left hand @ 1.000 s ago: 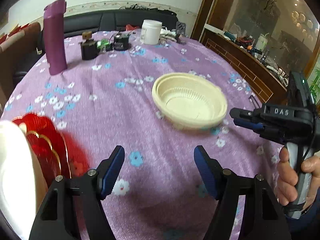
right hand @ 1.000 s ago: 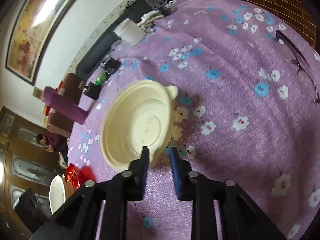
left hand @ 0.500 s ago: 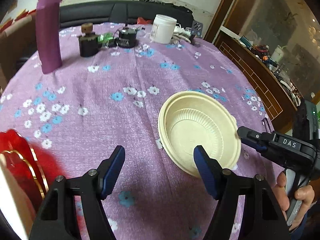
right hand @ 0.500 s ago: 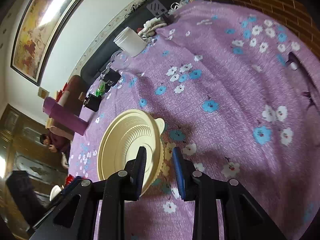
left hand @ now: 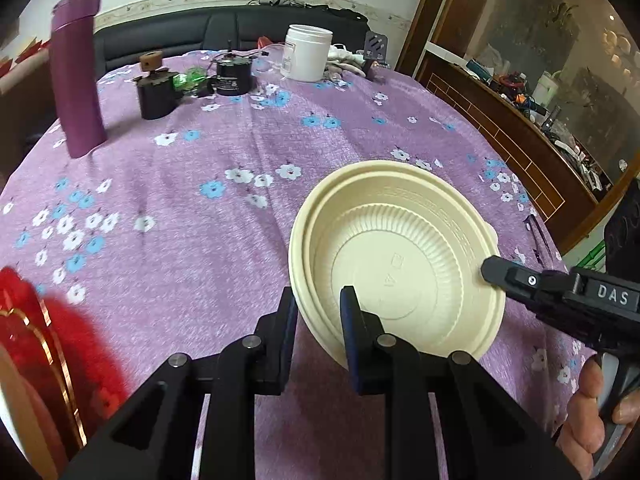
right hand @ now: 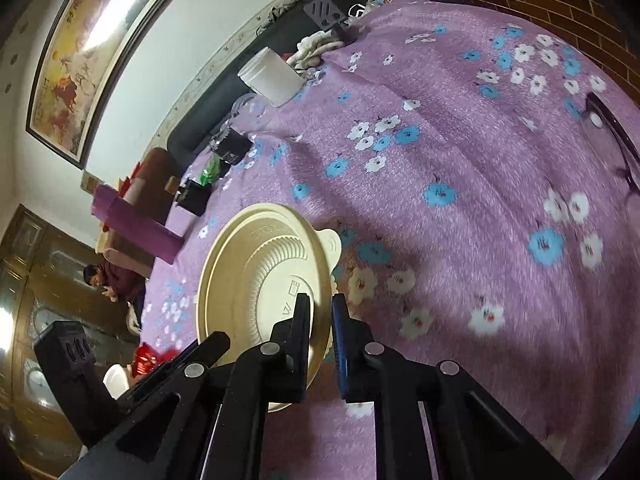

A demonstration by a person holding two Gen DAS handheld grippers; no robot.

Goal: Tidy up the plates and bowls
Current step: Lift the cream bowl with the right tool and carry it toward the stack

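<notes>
Bright, even daylight; strong fisheye warping; blurred edges.

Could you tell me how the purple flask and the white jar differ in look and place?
The purple flask is tall, slim and dark; the white jar is short, wide and pale. The flask stands at the table's left edge, the jar at the far side. Both stand upright on the cloth.

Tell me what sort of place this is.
Most likely a home living or dining room. A round table under a purple floral tablecloth stands by a dark sofa, a framed painting hangs on the wall, and a wood and glass display cabinet holds dishware.
</notes>
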